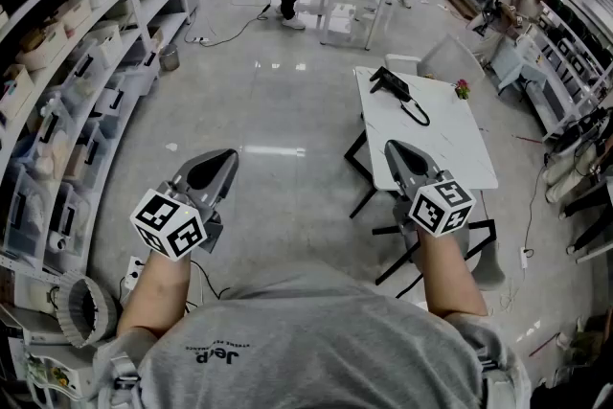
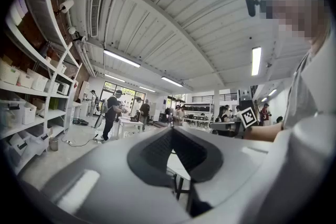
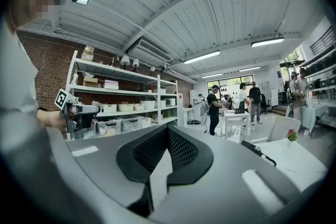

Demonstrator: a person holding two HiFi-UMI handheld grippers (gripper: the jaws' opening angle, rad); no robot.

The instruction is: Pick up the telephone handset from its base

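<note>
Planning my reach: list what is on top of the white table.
On the white table: a black telephone at the far left corner, its cord trailing inward, and a small pink flower by the far edge. The right gripper covers part of the near end.

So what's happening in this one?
A person stands holding a gripper in each hand, both level and short of the white table. The left gripper and right gripper have their jaws shut on nothing. The black telephone sits at the table's far end, its handset apparently on the base, untouched.
</note>
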